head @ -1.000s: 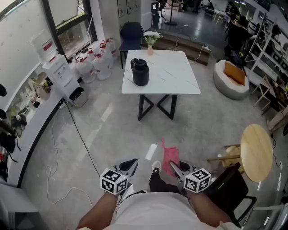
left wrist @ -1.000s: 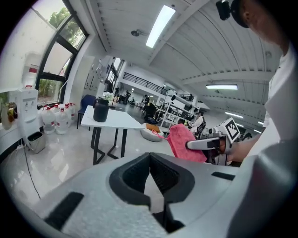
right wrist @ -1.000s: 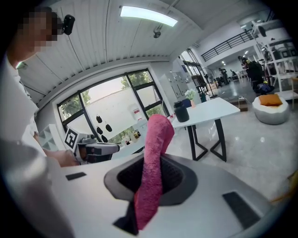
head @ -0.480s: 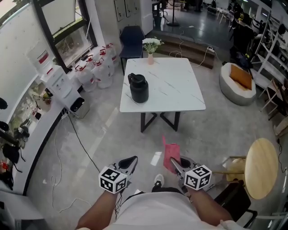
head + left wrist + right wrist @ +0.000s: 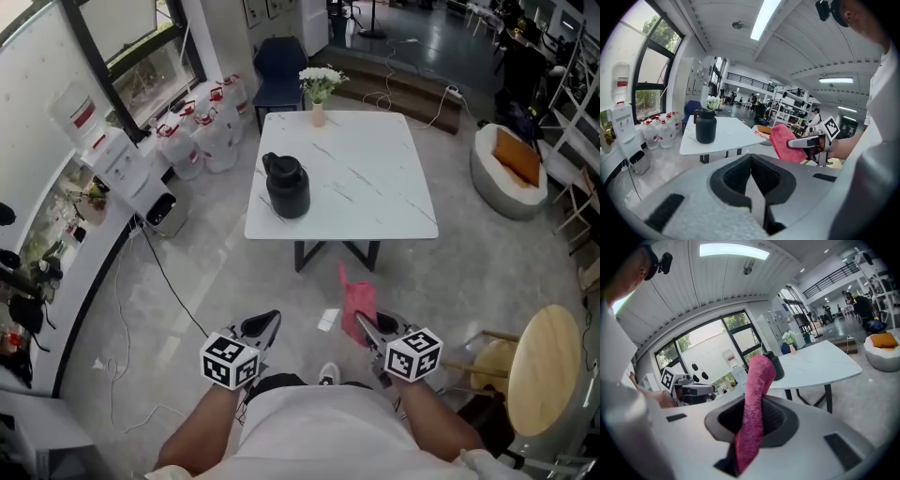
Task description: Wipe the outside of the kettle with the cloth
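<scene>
A white square marble-patterned desk is standing on black crossed legs in the middle of a grey polished floor. Daylight is coming through a black-framed window in the white left wall. A white water dispenser and clear water jugs with red caps are standing below it. A dark blue chair is sitting behind the desk. A white round floor cushion with an orange pillow is lying to the right. A pale round wooden table is standing nearer. A black cable is trailing across the floor. A long ceiling strip light is glowing overhead.
</scene>
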Demonstrator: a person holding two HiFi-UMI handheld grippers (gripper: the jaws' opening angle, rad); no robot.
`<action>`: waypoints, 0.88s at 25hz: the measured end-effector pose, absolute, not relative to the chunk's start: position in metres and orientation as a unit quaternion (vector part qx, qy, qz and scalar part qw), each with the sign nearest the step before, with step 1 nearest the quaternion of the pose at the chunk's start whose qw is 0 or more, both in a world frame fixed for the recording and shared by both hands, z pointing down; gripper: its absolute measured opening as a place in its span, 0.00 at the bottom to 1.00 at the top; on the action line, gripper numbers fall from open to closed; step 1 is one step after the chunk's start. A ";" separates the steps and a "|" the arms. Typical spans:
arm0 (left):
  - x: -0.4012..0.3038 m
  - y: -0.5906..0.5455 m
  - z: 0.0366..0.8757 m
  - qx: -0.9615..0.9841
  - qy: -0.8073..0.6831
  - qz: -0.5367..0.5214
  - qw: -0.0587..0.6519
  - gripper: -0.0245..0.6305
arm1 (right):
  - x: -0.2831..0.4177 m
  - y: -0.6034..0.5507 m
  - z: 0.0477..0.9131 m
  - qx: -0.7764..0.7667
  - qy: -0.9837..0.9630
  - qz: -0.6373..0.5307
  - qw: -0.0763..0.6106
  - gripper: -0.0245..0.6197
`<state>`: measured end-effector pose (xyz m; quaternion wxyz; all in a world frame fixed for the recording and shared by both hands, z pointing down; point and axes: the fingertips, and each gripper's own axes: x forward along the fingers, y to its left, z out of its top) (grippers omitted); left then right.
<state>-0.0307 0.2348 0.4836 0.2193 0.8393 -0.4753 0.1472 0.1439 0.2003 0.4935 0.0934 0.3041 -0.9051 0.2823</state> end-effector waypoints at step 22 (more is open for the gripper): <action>-0.094 0.022 0.480 0.867 -0.439 0.127 0.200 0.04 | 0.073 0.028 0.486 0.321 -0.902 0.264 0.114 0.14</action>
